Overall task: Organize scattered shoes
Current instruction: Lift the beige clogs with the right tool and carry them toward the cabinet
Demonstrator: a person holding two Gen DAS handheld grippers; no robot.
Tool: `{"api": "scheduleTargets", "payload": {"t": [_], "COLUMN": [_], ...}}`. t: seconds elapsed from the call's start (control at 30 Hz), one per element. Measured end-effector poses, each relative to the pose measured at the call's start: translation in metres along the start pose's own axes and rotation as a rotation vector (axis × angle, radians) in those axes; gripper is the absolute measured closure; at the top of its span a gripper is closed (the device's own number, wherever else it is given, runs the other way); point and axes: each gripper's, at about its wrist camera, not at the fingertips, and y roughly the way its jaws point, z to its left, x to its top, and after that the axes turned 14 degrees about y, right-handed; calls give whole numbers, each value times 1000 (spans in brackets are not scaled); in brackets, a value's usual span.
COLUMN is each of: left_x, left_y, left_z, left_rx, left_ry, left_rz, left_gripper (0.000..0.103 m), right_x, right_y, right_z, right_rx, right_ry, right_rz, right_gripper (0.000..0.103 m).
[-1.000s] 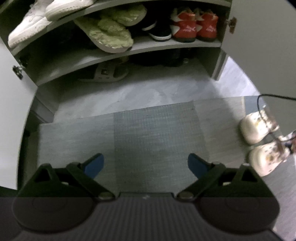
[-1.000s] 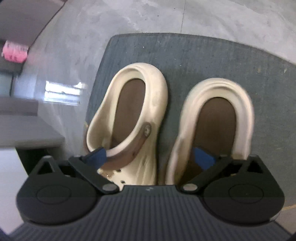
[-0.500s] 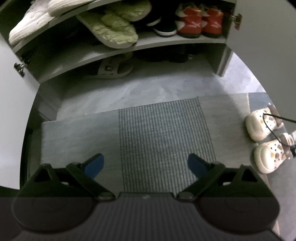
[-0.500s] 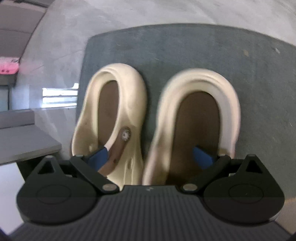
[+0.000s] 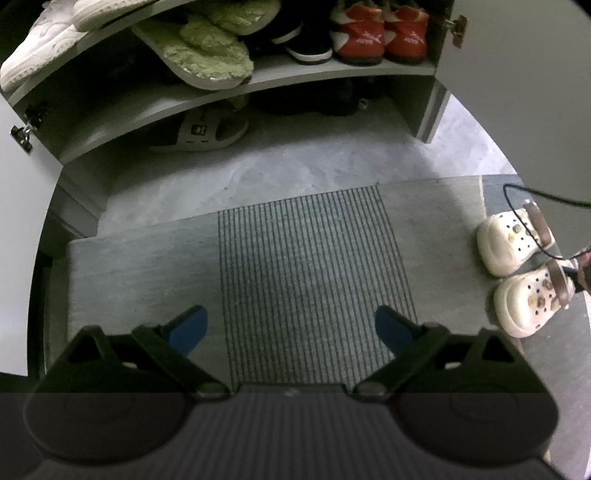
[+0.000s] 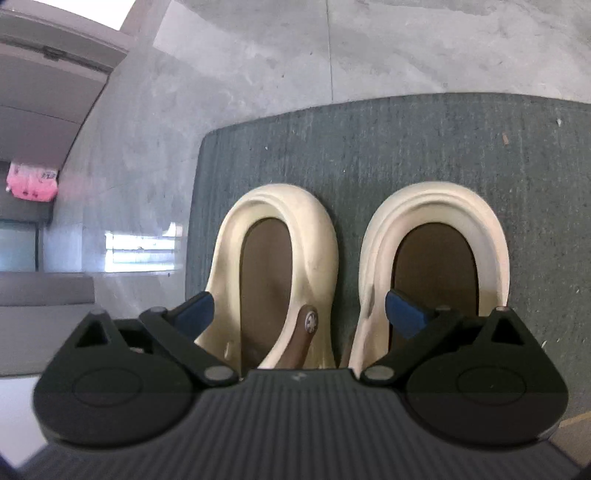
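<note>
Ahead of the left gripper (image 5: pixel 291 326), the open shoe cabinet (image 5: pixel 424 107) is filling the far side of the view, with its door (image 5: pixel 517 74) standing ajar to the gripper's right. A grey floor mat (image 5: pixel 129 269) with a ribbed centre panel is lying directly beneath and in front of this gripper, whose blue-tipped fingers are standing wide apart with nothing between them. Inside the cabinet, a white sneaker (image 5: pixel 33 55) is sitting far to the left on the upper shelf, fuzzy green slippers (image 5: pixel 207 55) are overhanging the shelf edge ahead and slightly left, red sneakers (image 5: pixel 380 33) are sitting ahead and to the right, and a grey slide sandal (image 5: pixel 199 129) is resting under the lowest shelf. The pair of cream clogs (image 5: pixel 517 269) is lying on the mat's right end, well off to the right of the left gripper, side by side with toes pointing toward it. In the right wrist view, the right gripper (image 6: pixel 299 315) is hovering just above these same clogs (image 6: pixel 280 266), jaws spread wide and gripping nothing: its left finger is lying over the outer edge of the left clog, its right finger over the inner rim of the right clog (image 6: pixel 436 236), and both heels are pointing away from it on a dark green mat (image 6: pixel 369 140). A brown strap (image 6: pixel 303 332) is lying folded forward on the left clog, close to the gripper body.
</note>
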Motion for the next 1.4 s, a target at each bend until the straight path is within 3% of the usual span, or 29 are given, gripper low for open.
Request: {"api": "scheduleTargets", "payload": {"t": [0.07, 0.23, 0.3, 0.4, 0.53, 0.57, 0.6, 0.7, 0.9, 1.0, 1.2, 1.3, 1.4], "left_x": [0, 3, 5, 8, 10, 10, 11, 13, 16, 15, 8, 2, -2], "left_y": [1, 3, 2, 1, 3, 2, 2, 1, 2, 1, 3, 6, 10], "left_z": [2, 5, 6, 8, 9, 9, 8, 8, 9, 8, 5, 11, 26], "left_rx": [-3, -9, -14, -21, -33, -35, -34, -36, -40, -37, -21, -5, -4], "left_ry": [-6, -31, -37, -37, -47, -43, -36, -33, -39, -37, -2, 1, -40], "left_rz": [2, 18, 12, 6, 19, 18, 15, 10, 6, 5, 6, 22, 38], "left_gripper": [5, 5, 5, 5, 5, 5, 5, 5, 5, 5, 5, 5, 5], "right_x": [-6, -4, -4, -15, -37, -44, -52, -57, -79, -87, -121, -165, -199], "right_y": [12, 23, 27, 45, 54, 53, 51, 36, 0, -21, -63, -78, -79], "right_z": [21, 37, 39, 31, 21, 21, 21, 9, -43, -71, -132, -150, -150], "right_rx": [-109, -316, -325, -248, -248, -237, -226, -203, -91, -79, -163, -269, -317], "right_ry": [-120, -156, -182, -210, -262, -281, -301, -291, -145, -65, -1, -81, -178], "right_rz": [40, 131, 177, 411, 510, 523, 537, 453, 300, 249, 238, 264, 310], "right_gripper": [0, 2, 5, 8, 14, 24, 46, 65, 69, 68, 68, 67, 68]}}
